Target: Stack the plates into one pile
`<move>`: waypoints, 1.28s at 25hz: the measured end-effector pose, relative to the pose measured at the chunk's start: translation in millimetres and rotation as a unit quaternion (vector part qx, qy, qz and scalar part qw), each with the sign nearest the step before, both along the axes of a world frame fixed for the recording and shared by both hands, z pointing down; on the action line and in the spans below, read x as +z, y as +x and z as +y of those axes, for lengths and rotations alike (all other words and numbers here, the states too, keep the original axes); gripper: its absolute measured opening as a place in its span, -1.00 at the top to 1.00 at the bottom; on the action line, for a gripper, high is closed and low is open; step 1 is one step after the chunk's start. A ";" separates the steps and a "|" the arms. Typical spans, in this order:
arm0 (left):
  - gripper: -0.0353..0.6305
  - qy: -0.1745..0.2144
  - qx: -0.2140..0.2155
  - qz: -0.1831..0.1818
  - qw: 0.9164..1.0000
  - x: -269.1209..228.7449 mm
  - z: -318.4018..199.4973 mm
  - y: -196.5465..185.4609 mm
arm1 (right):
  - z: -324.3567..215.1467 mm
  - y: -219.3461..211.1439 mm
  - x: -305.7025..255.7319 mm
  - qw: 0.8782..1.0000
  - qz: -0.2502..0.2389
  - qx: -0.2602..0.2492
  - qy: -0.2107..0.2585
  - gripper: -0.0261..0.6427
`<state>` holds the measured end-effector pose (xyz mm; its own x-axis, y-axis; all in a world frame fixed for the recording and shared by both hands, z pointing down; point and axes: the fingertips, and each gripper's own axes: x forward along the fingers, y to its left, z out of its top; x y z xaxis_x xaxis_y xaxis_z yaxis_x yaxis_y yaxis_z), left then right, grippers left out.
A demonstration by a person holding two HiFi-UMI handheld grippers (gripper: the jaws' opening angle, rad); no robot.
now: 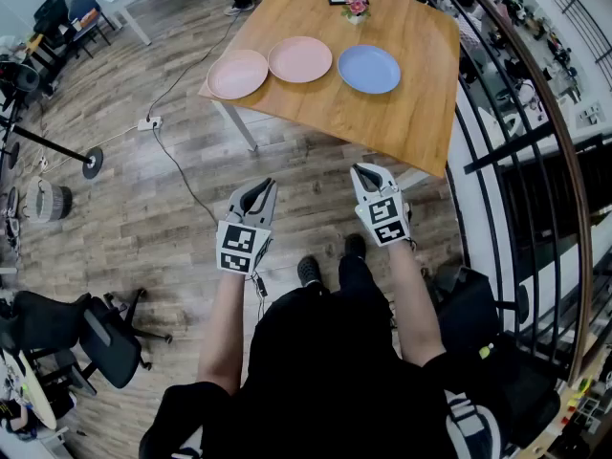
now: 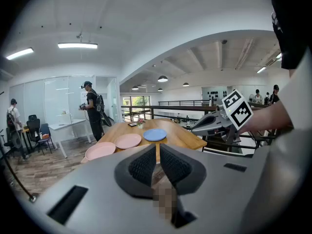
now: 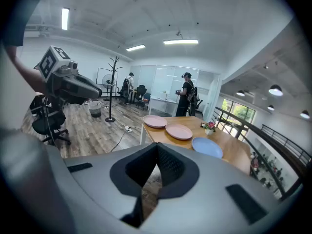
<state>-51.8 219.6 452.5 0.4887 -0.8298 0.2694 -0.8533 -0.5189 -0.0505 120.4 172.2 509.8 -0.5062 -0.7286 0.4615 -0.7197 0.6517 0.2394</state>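
Three round plates lie in a row on the wooden table (image 1: 402,113), well ahead of my tongs: pink plate (image 1: 237,74), second pink plate (image 1: 299,58), blue plate (image 1: 368,69). My left tongs (image 1: 258,188) and right tongs (image 1: 368,172) are closed and empty.

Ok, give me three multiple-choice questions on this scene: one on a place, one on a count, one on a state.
1. Seen from the head view, where in the row is the blue plate?
A. left end
B. middle
C. right end

2. How many pink plates are on the table?
A. one
B. two
C. three

3. What state are the left gripper and right gripper in?
A. both shut and empty
B. left shut on a plate
C. both wide open

Answers:
1. C: it lies to the right of both pink ones.
2. B: two pink plates show beside the blue one.
3. A: each gripper view shows the jaws together with nothing between them, and both grippers are short of the table.
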 end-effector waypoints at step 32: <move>0.78 0.019 -0.021 0.014 1.000 -7.6 4.7 2.5 | 2.8 1.8 -15.8 1.000 -0.001 0.005 0.026 0.88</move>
